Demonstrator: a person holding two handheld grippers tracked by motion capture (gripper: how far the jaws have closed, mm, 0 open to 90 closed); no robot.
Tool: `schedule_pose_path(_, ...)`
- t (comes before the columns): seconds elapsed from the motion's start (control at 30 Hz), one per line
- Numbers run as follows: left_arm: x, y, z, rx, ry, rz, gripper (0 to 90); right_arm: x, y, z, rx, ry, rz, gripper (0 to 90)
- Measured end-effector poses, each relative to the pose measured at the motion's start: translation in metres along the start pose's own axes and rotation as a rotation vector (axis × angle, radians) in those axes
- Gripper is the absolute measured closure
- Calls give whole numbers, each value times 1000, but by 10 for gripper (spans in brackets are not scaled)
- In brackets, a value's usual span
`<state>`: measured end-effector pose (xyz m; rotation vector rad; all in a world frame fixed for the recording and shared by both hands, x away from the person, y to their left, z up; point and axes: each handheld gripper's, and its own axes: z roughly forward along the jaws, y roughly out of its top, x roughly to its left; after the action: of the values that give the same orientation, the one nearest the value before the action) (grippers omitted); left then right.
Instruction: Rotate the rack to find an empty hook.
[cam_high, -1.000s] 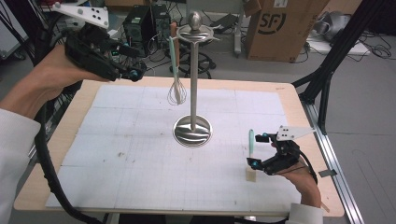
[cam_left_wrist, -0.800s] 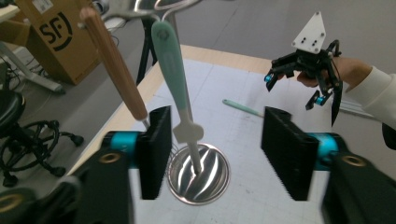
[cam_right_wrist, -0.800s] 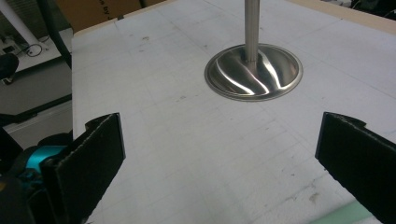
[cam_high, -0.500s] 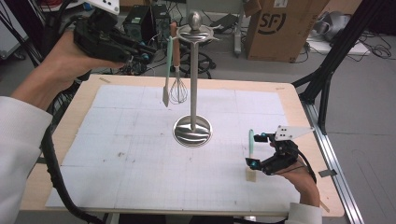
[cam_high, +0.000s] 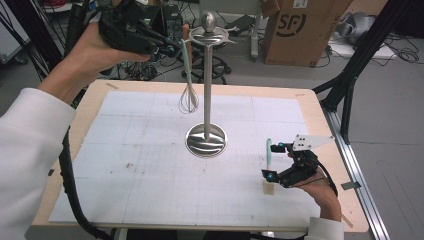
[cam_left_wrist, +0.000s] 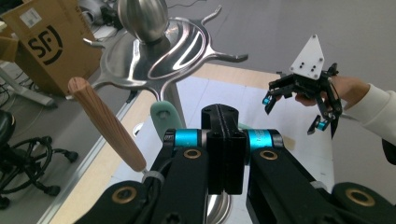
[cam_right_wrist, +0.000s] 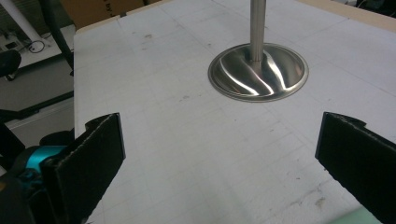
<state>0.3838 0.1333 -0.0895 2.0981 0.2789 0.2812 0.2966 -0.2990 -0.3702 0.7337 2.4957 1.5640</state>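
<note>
Steel hooks at the top of the utensil stand (cam_high: 207, 90) are neared by the whisk (cam_high: 188, 75), whose mint-green handle is pinched between the just-closed jaws of the left gripper (cam_high: 172, 49), raised above the table's far edge. The right gripper (cam_high: 271, 161) is held low near the table's right edge, jaws wide apart around a green-and-wood spatula (cam_high: 268, 167).

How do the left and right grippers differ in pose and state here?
The left gripper is raised by the top of the stand; the right gripper sits low over the table. The left gripper's jaws have just been closing and are shut on the green handle of the whisk; the right gripper's gape wide, empty. Both are hand-held.
</note>
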Motion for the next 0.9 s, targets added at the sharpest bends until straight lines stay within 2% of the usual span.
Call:
schedule_pose_path(0.17, 9, -1, 6, -7, 2, 0, 898, 0, 0, 1, 7, 2, -2, 2)
schedule_pose_path(0.47, 24, -3, 4, -6, 4, -6, 899, 0, 0, 3, 19, 0, -4, 2)
schedule_pose_path(0.9, 42, 3, 9, 11, 58, -7, 899, -1, -1, 0, 10, -4, 3, 2)
